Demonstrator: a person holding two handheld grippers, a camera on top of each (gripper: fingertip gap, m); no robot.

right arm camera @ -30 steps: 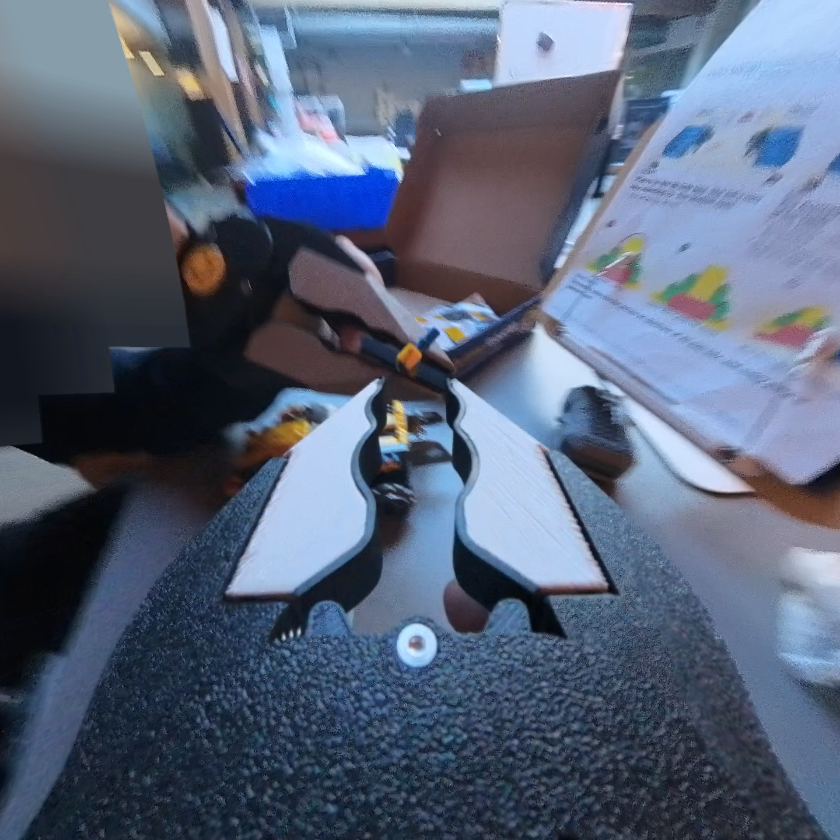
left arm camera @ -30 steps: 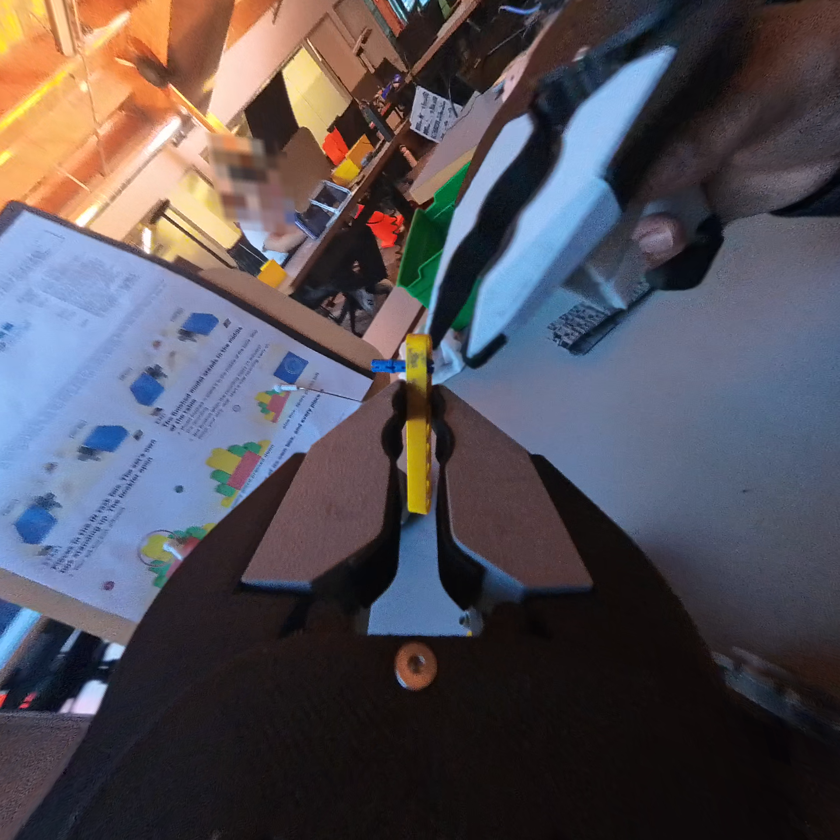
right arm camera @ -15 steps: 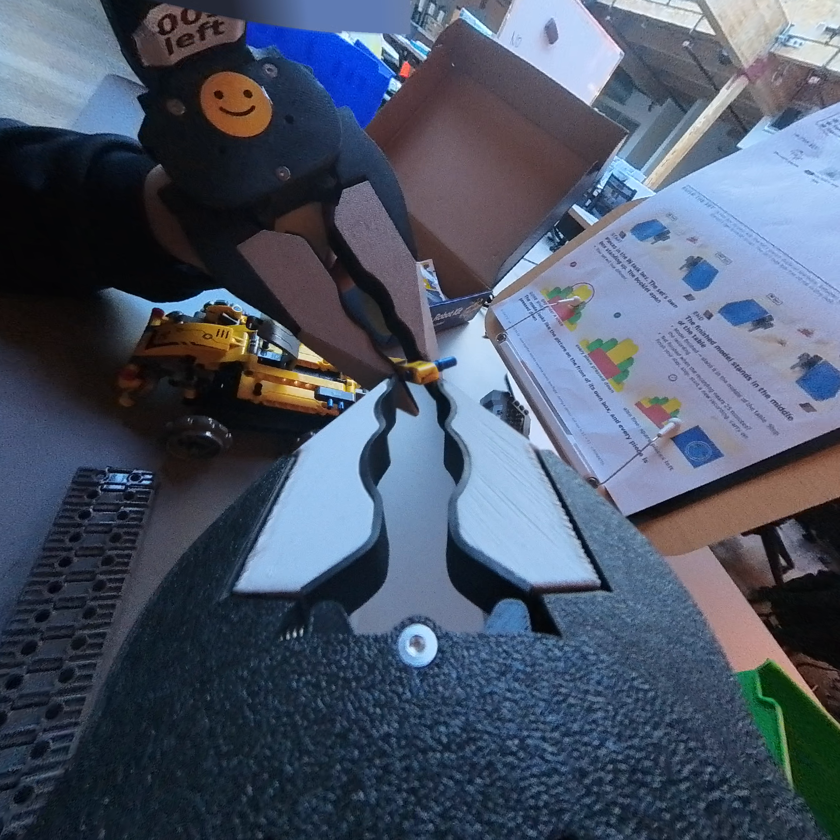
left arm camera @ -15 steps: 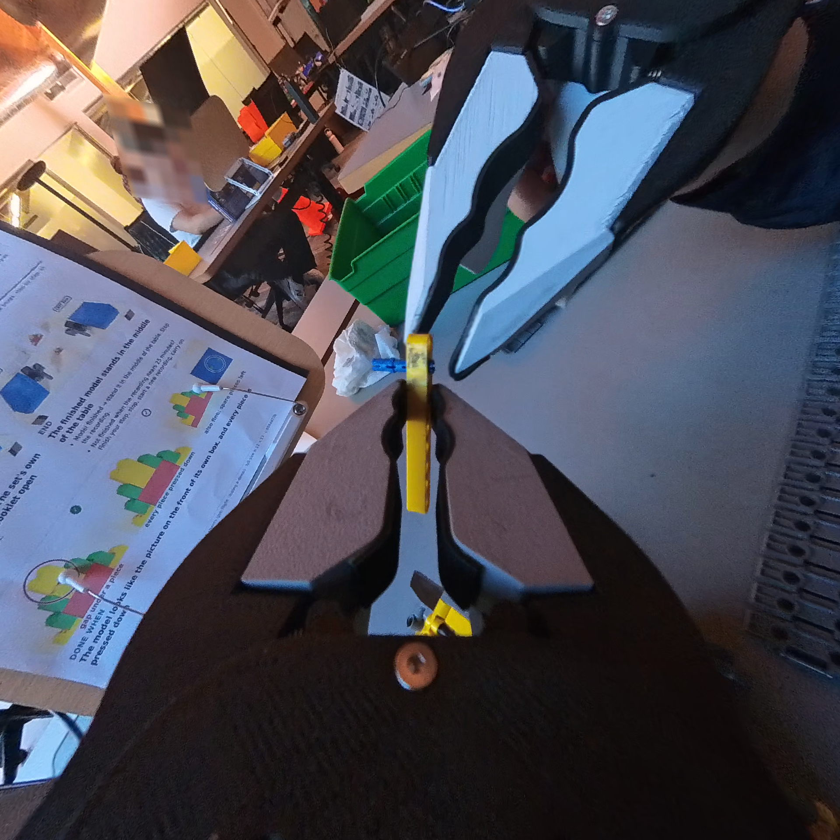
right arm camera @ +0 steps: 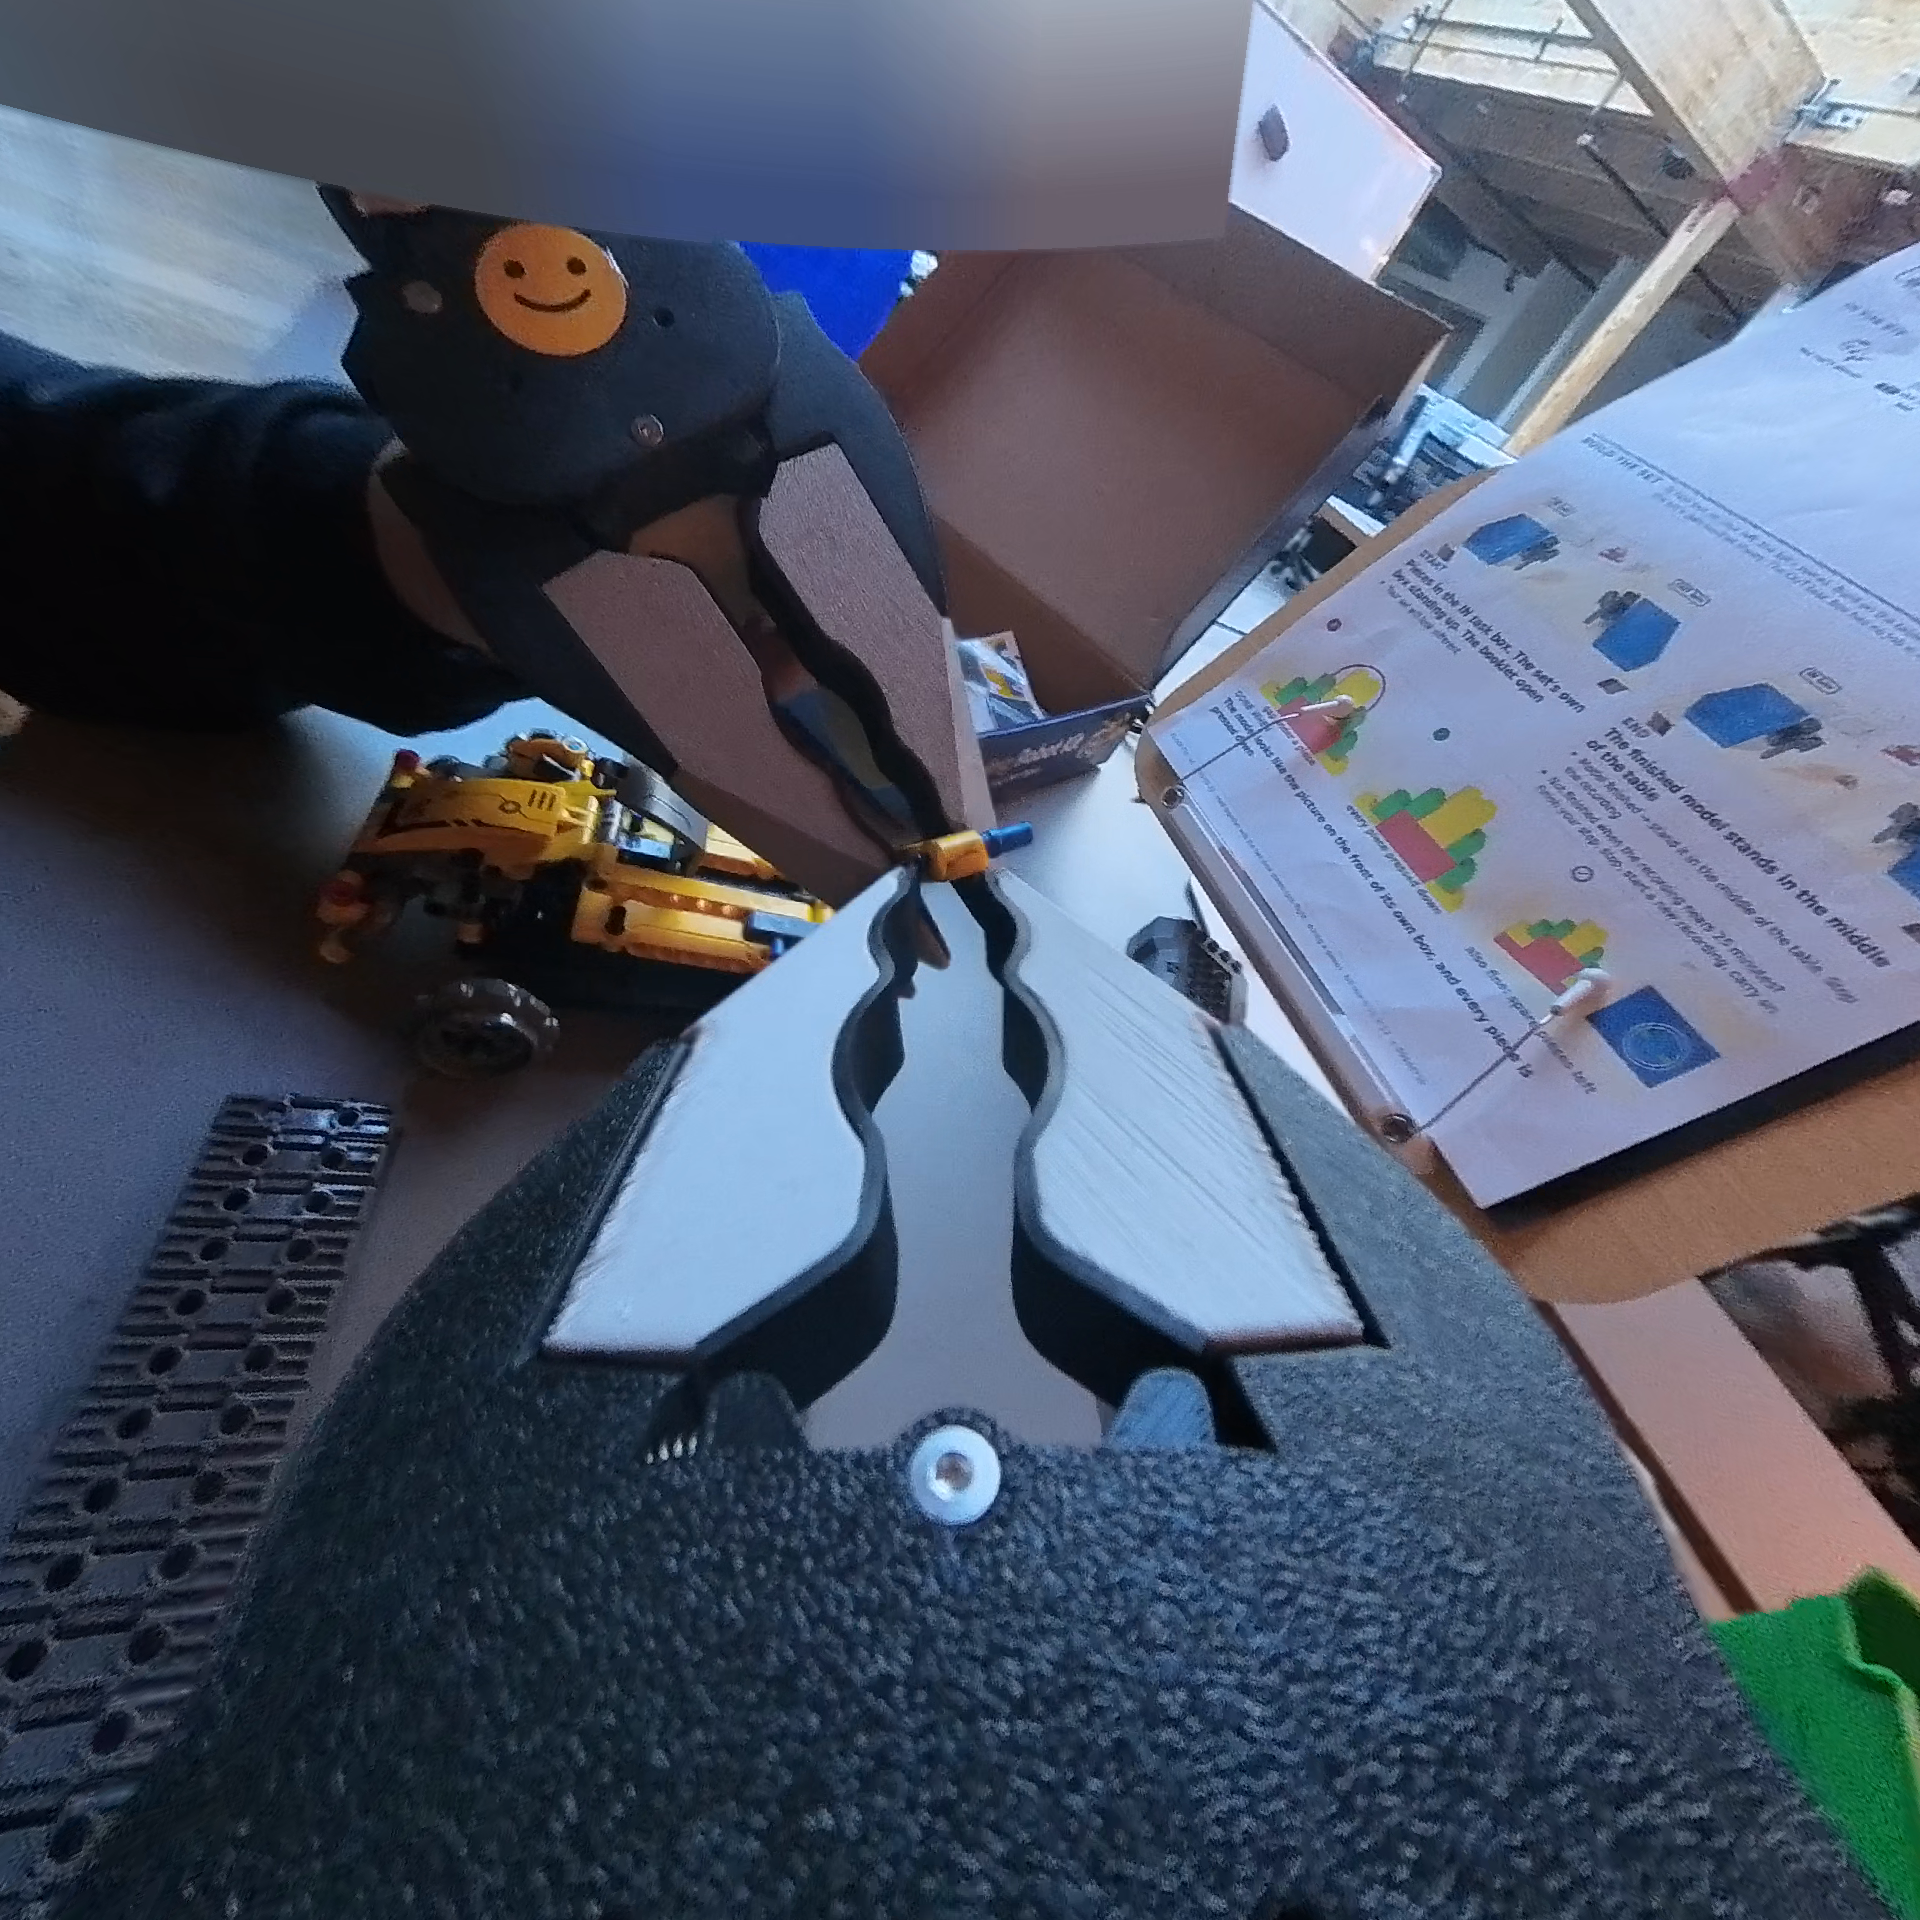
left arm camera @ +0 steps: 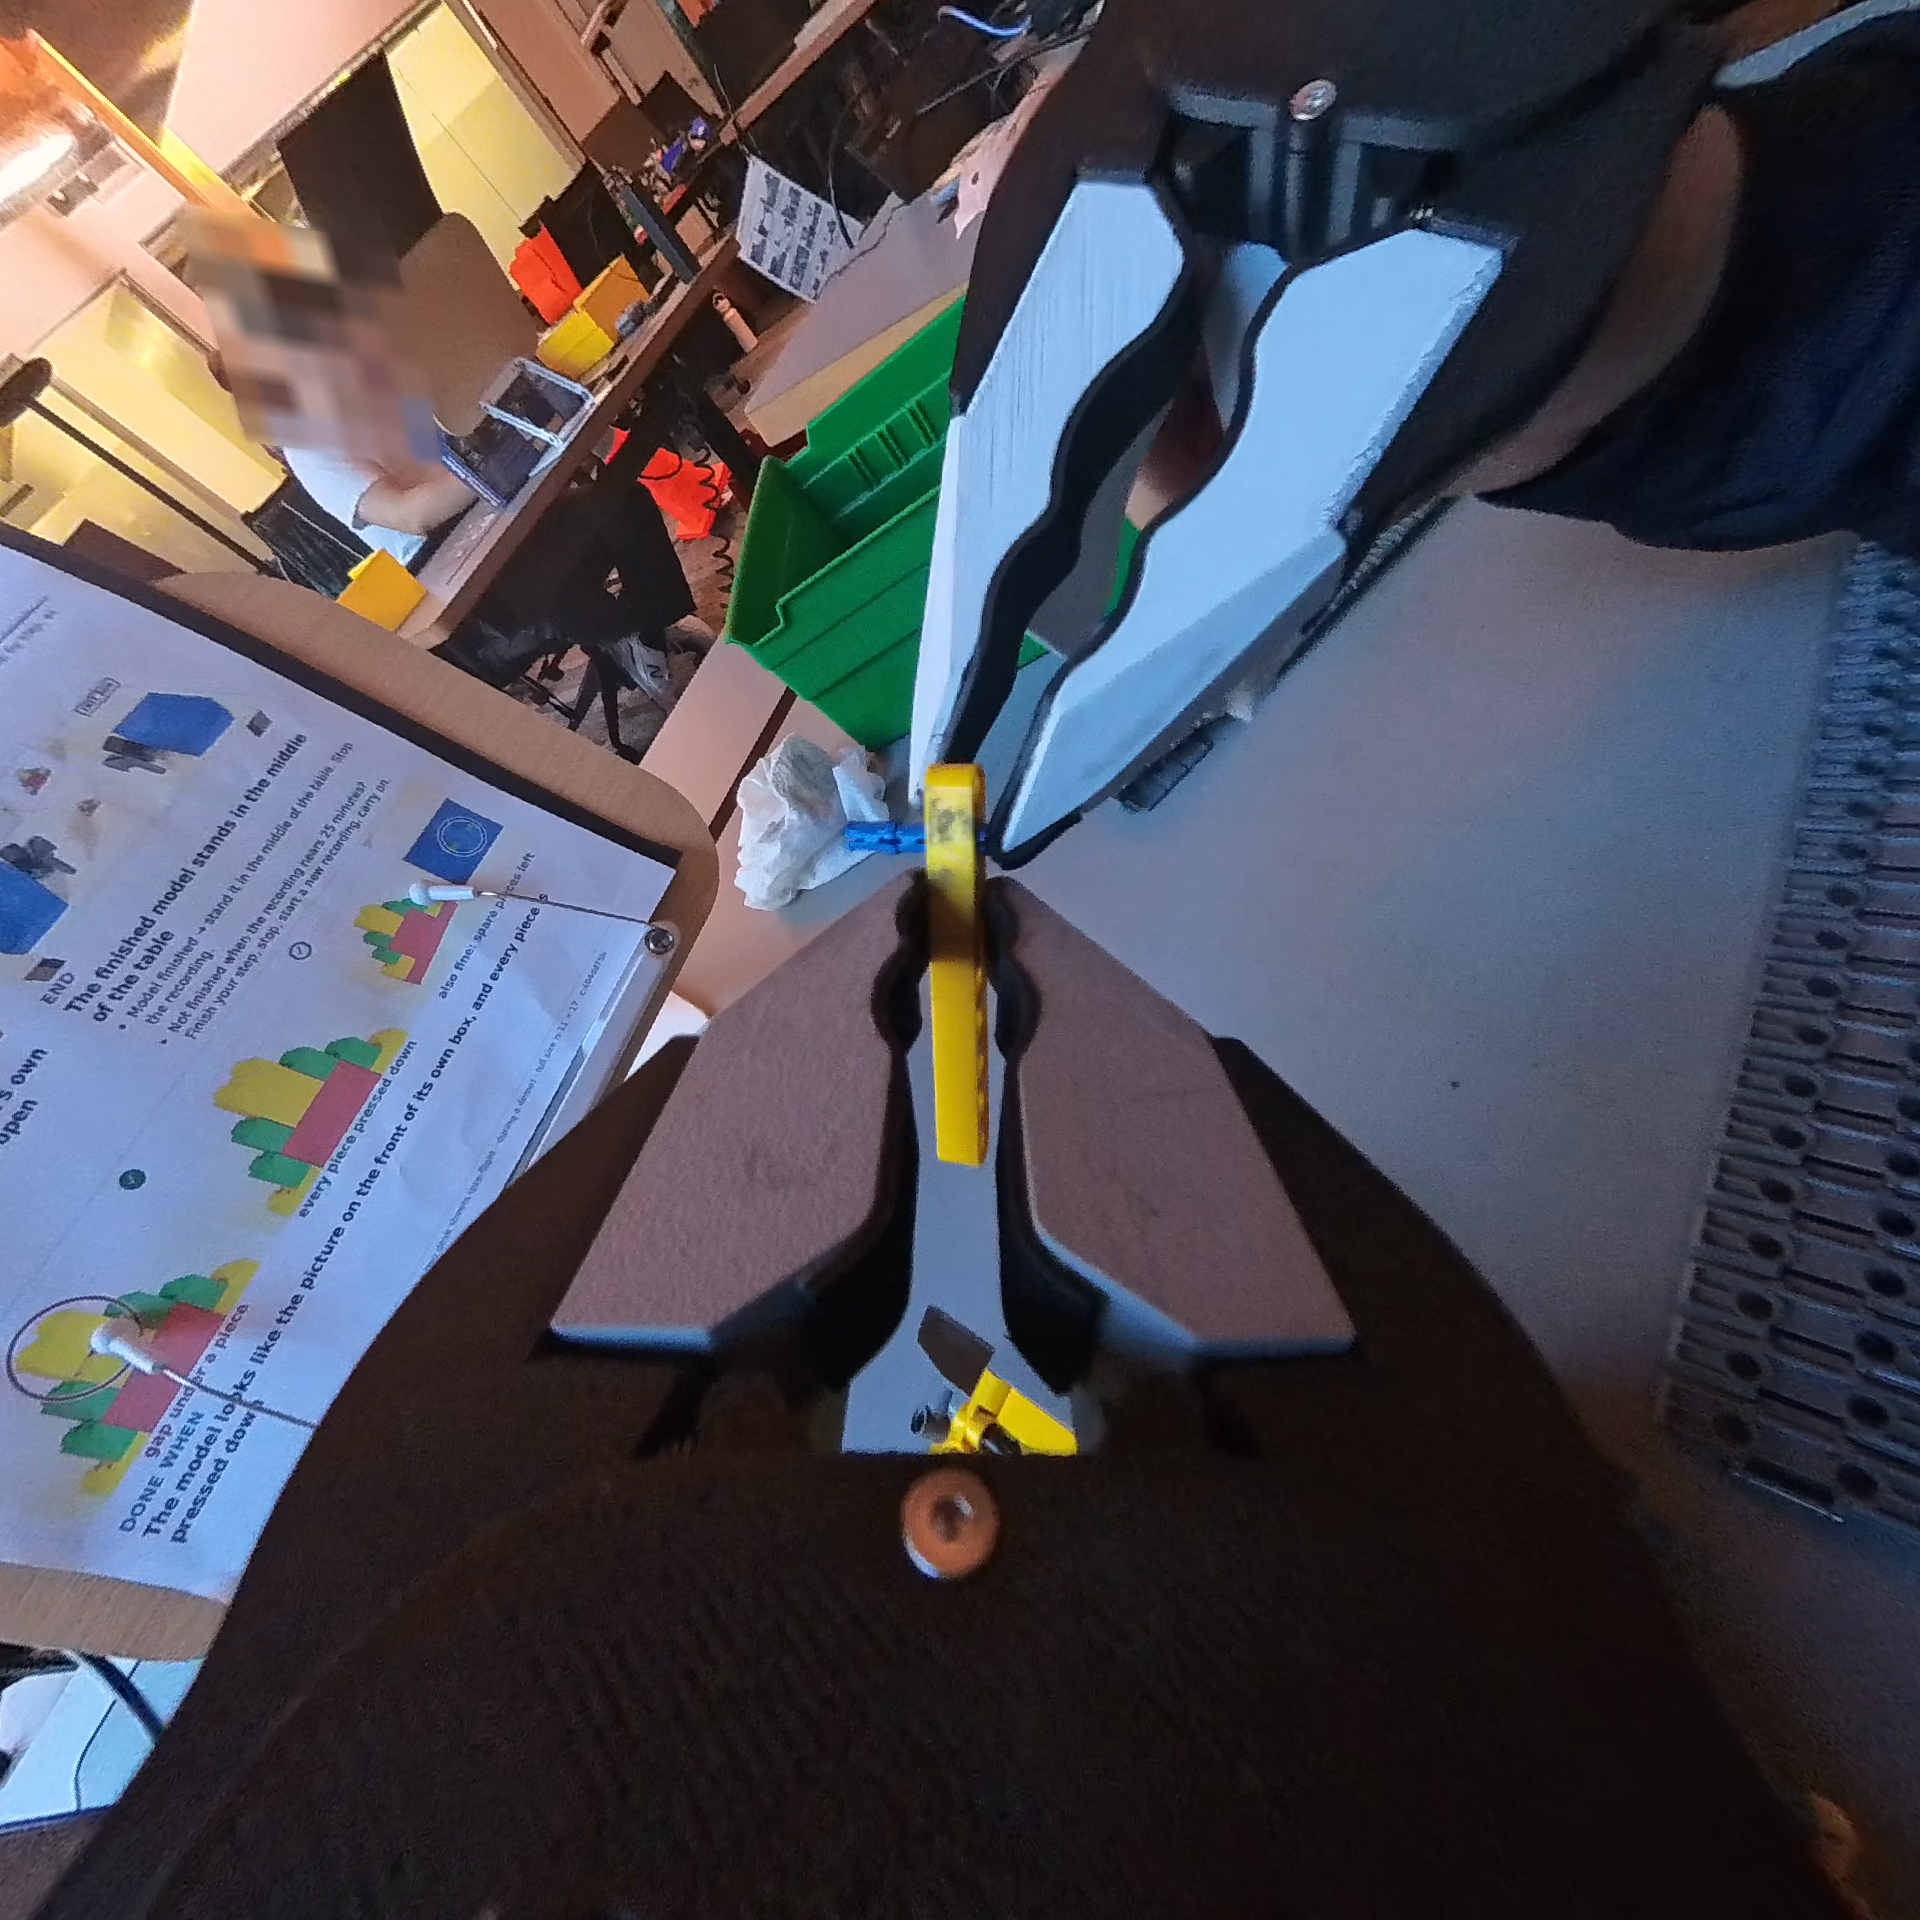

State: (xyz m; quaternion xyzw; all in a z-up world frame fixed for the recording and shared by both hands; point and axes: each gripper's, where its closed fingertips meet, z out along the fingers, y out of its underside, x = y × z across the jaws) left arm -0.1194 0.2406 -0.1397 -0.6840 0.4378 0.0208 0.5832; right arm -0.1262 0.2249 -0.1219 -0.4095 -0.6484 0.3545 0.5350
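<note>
My left gripper (left arm camera: 954, 883), with brown pads, is shut on a yellow beam (left arm camera: 958, 1018) held edge-on. A blue pin (left arm camera: 878, 836) sticks out sideways from the beam's far tip. My right gripper (right arm camera: 951, 883), with white pads, is open and faces the left one. Its fingertips stand on either side of the beam's tip (right arm camera: 951, 850) and the pin (right arm camera: 1008, 834). In the left wrist view the right gripper (left arm camera: 966, 821) comes down from above. In the right wrist view the left gripper (right arm camera: 914, 847) bears an orange smiley sticker.
A yellow and black toy vehicle (right arm camera: 551, 862) stands on the table behind the left gripper. A black tread strip (right arm camera: 187, 1299) lies at the left. An instruction sheet on a board (right arm camera: 1558, 831), an open cardboard box (right arm camera: 1122, 436), a green bin (left arm camera: 842, 561) and crumpled tissue (left arm camera: 800, 821) are nearby. Both grippers' tips are close together, under 4 cm apart.
The right gripper has swung round and closed in on the beam's tip, so its open fingers now straddle it. The left gripper stays shut on the beam.
</note>
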